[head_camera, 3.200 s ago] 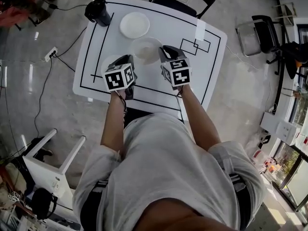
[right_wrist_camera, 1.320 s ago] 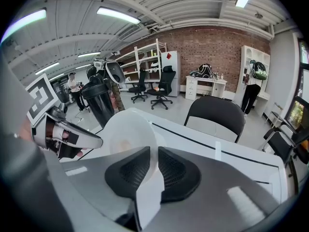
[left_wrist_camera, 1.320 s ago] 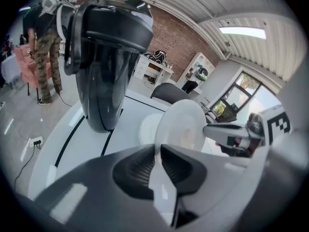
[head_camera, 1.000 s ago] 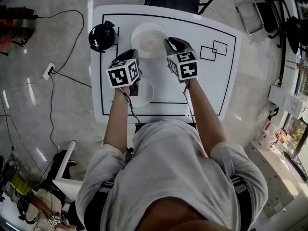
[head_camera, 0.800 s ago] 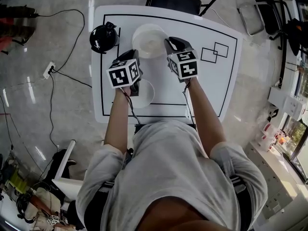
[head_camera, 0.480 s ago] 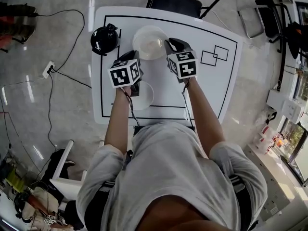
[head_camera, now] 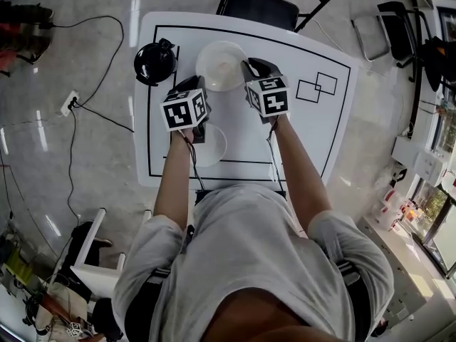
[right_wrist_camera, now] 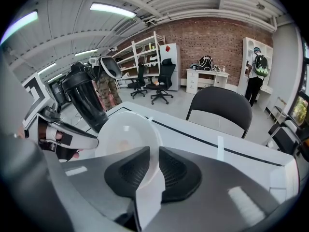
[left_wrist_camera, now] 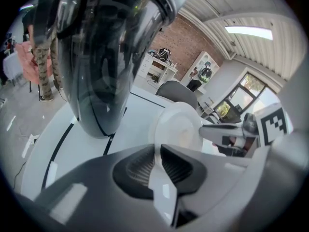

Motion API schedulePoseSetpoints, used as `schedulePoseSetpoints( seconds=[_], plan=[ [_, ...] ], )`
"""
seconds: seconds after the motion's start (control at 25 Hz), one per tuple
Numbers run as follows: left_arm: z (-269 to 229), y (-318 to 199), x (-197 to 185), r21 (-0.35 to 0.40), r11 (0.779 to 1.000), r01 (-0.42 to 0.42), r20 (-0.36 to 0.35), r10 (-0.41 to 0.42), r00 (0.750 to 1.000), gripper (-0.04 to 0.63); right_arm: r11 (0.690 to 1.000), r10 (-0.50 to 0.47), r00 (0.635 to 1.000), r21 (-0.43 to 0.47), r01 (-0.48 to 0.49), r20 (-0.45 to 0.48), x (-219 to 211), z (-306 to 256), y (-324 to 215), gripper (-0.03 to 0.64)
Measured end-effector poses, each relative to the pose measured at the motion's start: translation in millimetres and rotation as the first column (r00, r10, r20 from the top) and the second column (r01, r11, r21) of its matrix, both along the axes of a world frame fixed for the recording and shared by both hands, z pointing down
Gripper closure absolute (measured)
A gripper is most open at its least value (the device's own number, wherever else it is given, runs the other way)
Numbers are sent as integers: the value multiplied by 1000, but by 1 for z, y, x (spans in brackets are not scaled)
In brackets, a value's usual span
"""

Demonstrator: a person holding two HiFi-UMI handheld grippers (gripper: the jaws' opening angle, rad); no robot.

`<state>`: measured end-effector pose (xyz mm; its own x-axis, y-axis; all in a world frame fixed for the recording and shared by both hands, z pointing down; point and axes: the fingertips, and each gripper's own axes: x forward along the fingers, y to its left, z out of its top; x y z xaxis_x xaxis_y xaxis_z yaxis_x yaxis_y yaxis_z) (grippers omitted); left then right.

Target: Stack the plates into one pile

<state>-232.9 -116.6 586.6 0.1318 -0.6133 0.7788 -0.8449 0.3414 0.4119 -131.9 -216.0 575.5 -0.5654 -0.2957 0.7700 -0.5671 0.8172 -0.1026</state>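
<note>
My right gripper (head_camera: 246, 68) is shut on the right rim of a white plate (head_camera: 221, 65) (right_wrist_camera: 126, 135) and holds it over the far side of the table (head_camera: 313, 130), next to the black jug (head_camera: 155, 61). In the right gripper view the rim runs between the two pads. My left gripper (head_camera: 197, 125) is shut on the rim of a second white plate (head_camera: 211, 147), close to the table's near edge. In the left gripper view that rim (left_wrist_camera: 158, 178) shows edge-on between the pads, with the first plate (left_wrist_camera: 177, 128) beyond. Anything under the far plate is hidden.
The black jug (left_wrist_camera: 104, 57) (right_wrist_camera: 88, 100) stands close to the left of the far plate. Black tape lines (head_camera: 317, 84) mark the tabletop. A black chair (head_camera: 260, 6) (right_wrist_camera: 219, 108) stands behind the table, and cables (head_camera: 75, 105) lie on the floor at the left.
The right gripper has carried its plate away from me to the spot beside the jug, where a separate plate lay before; that plate no longer shows. The left gripper has hardly moved.
</note>
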Motion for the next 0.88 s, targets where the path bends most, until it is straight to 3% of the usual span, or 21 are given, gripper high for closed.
schedulePoseSetpoints(
  seconds=[0.88],
  plan=[
    [16, -9, -9, -10, 1000, 11, 54, -10, 999, 546, 1000, -25, 998, 15, 26, -59, -16, 25, -11, 557]
  ],
)
